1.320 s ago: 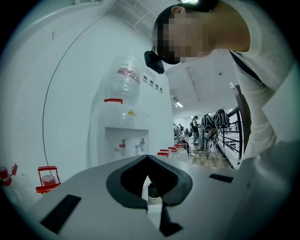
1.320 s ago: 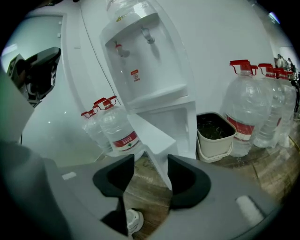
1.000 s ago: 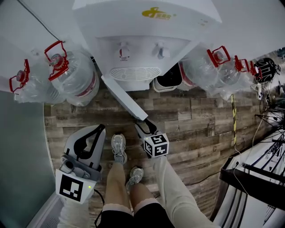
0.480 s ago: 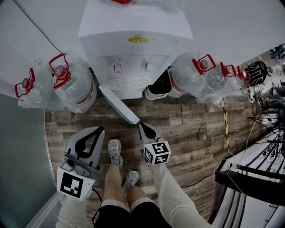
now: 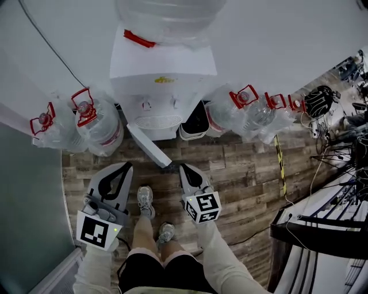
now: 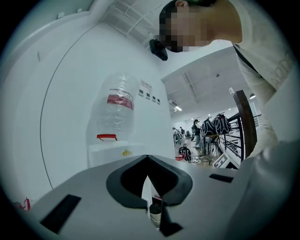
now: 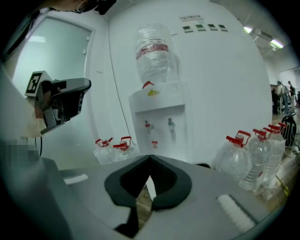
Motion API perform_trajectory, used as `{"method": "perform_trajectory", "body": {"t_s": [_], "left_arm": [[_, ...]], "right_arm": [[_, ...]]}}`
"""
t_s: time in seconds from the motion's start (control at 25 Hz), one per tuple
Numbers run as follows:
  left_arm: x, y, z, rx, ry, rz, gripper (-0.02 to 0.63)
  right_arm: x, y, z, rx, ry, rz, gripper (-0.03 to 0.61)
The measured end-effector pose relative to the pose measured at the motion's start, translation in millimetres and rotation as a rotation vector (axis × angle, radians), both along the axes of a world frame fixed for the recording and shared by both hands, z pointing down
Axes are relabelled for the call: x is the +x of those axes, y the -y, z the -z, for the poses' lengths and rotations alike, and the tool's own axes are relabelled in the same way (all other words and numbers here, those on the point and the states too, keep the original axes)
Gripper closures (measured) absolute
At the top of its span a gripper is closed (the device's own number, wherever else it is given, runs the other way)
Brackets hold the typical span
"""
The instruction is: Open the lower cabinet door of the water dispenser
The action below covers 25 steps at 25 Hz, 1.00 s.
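The white water dispenser (image 5: 163, 86) stands against the wall with a clear bottle (image 5: 169, 17) on top. Its lower cabinet door (image 5: 148, 146) is swung out over the wood floor, with its free edge toward me. My right gripper (image 5: 183, 168) hangs just right of that edge, apart from it, shut and empty. My left gripper (image 5: 127, 166) is held to the left, its jaws closed tip to tip with nothing in them. The right gripper view has the dispenser (image 7: 161, 122) ahead past the shut right gripper (image 7: 150, 158). In the left gripper view the dispenser (image 6: 112, 152) is beyond the left gripper (image 6: 147, 158).
Large water jugs with red caps (image 5: 95, 123) stand left of the dispenser, and more jugs (image 5: 230, 115) stand to its right. A dark bin (image 5: 194, 123) sits beside the dispenser. The person's shoes (image 5: 145, 201) are between the grippers. A black rack (image 5: 322, 229) and cables fill the right.
Both grippers have risen and the view has pulled back from the floor. The right gripper, at the door's free edge a second ago, now stands apart from it. The door stays open.
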State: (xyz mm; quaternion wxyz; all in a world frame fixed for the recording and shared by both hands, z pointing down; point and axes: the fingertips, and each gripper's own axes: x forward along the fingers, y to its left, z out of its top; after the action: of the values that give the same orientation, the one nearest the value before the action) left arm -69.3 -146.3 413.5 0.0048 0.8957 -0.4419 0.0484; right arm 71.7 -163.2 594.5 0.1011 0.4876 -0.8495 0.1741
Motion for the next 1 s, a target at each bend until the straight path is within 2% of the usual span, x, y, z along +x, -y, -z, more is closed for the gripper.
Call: {"method": "perform_trajectory", "body": {"t_s": [0.44,1.0], "left_arm": [[-1.2,-27.7,80.2,0.010,-0.006,0.014,0.614],[2.8,-70.4,148.1,0.027,-0.027,0.004,0.614]], "right_arm": [[9.5,-28.8,125.6,0.085,0.000,-0.032,0.571],[11.6,-63.9,243.9,0.194,0.003,-0.015,0.569]]}}
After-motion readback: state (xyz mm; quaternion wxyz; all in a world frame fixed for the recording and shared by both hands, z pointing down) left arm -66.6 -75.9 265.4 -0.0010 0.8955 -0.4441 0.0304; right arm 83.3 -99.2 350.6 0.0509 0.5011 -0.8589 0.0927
